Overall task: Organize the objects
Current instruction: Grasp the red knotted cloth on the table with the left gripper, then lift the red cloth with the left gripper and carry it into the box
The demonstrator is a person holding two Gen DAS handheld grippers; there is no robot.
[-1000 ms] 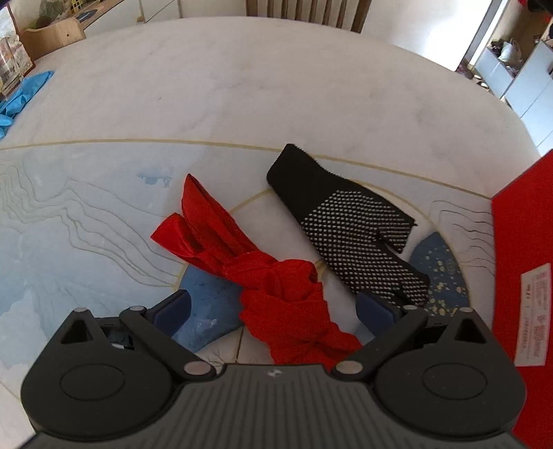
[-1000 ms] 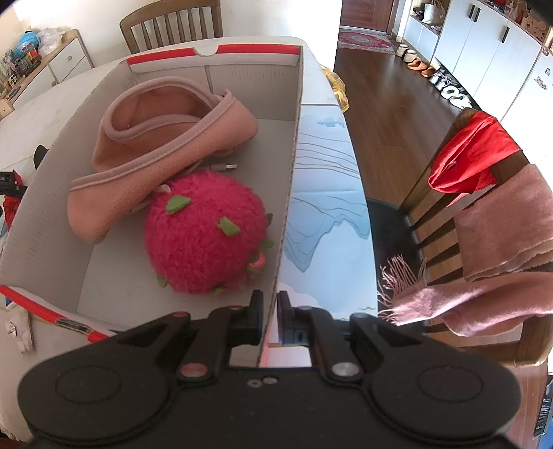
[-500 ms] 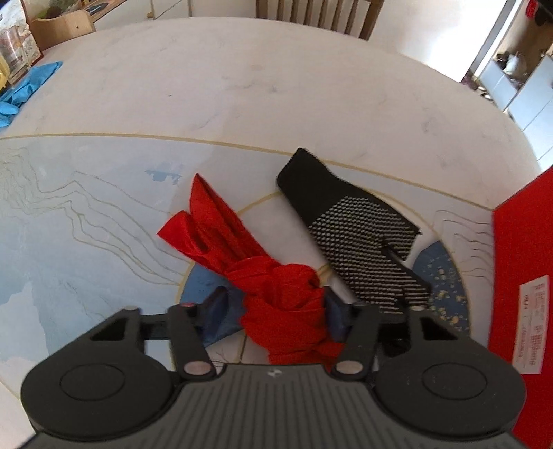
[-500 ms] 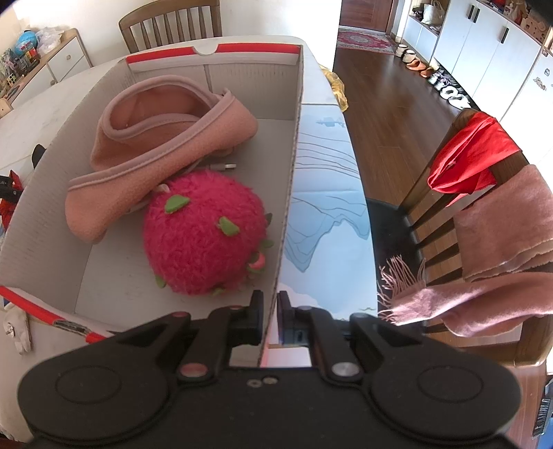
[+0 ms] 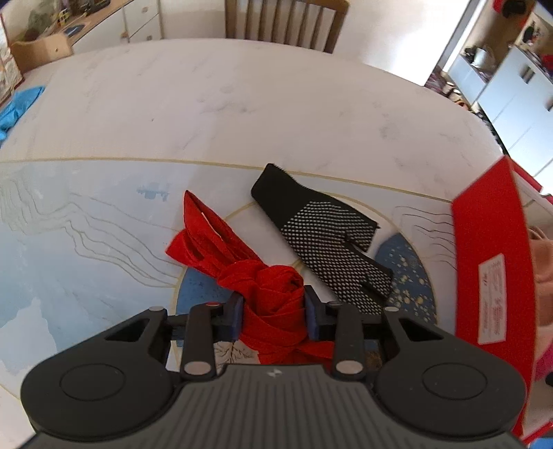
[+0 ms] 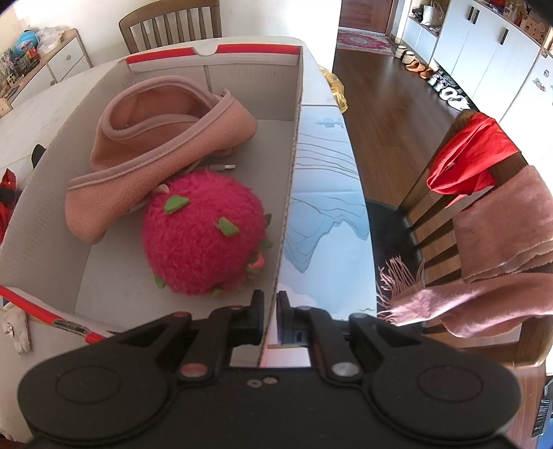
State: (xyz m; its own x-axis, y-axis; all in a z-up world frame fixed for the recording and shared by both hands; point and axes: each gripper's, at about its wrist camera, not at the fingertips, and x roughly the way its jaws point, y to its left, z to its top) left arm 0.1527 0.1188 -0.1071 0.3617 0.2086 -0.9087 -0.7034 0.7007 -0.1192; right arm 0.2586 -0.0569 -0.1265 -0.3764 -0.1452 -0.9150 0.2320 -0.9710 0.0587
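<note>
Since a second ago my left gripper (image 5: pixel 273 311) has closed from wide onto the knotted red ribbon (image 5: pixel 262 276), which seems barely off the table (image 5: pixel 242 103). I'd lift straight, tails clearing the dotted black glove (image 5: pixel 325 235) at two o'clock. My right gripper (image 6: pixel 270 319) stays pinched narrow on the cardboard box (image 6: pixel 293 165) wall.

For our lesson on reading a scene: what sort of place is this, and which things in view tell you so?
Most likely the dining area of a home. A wooden dining chair stands at a large pale table, shoes line the wooden floor beside white cupboards, and a pink scarf hangs over another chair.
</note>
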